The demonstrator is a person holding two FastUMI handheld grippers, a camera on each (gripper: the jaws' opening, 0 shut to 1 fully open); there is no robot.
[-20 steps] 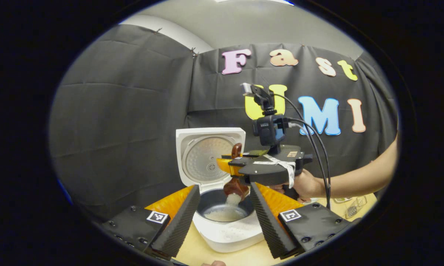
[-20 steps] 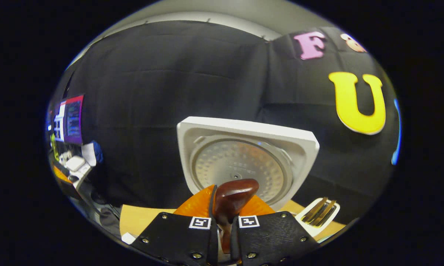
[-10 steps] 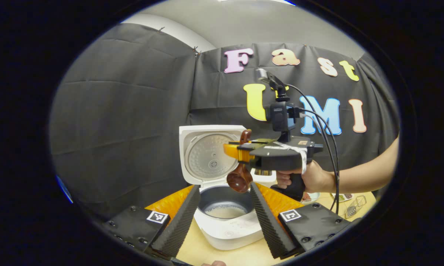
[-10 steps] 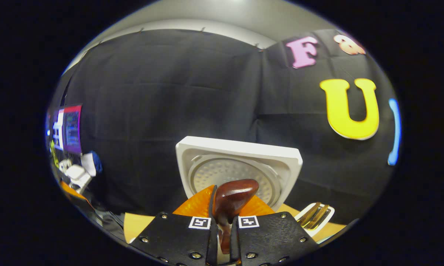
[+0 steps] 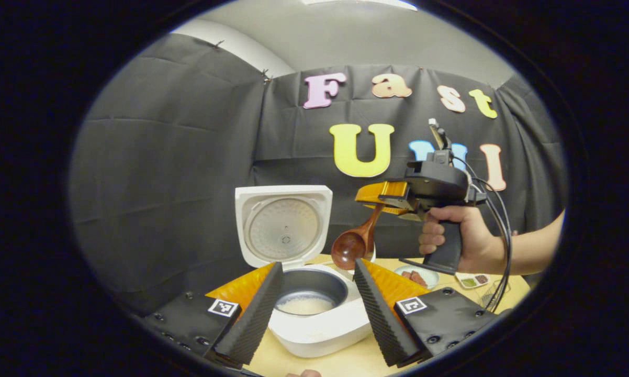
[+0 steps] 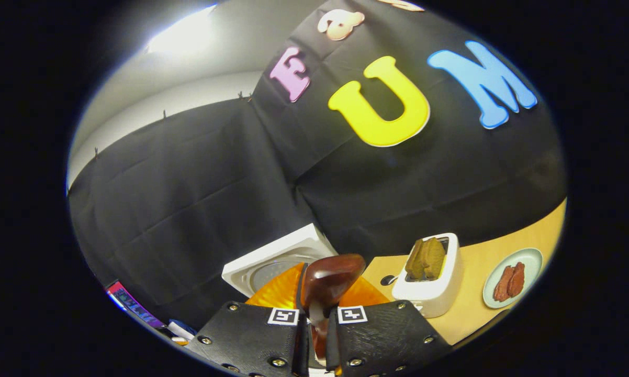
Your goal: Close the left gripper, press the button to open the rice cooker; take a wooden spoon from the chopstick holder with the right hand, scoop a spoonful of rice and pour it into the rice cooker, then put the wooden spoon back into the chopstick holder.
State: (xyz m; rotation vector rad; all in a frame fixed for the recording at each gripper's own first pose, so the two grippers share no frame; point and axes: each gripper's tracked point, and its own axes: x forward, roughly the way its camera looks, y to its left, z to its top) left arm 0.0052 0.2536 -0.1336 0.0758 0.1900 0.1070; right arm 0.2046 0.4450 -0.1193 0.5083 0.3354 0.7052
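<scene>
Right gripper (image 5: 385, 201) has its jaws clamped on the wooden spoon (image 5: 352, 245), bowl hanging empty beside the open rice cooker (image 5: 309, 309), rice inside, so likely bound for the holder; left gripper (image 5: 314, 306) waits low over the desk, jaws wide, holding nothing

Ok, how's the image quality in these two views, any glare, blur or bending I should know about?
Left gripper view: sharp and evenly lit, fisheye bowing toward the edges, the rice cooker clear. Right gripper view: tilted, with bright ceiling glare at upper left; the wooden spoon sits close and soft, while the toaster reads clearly.
</scene>
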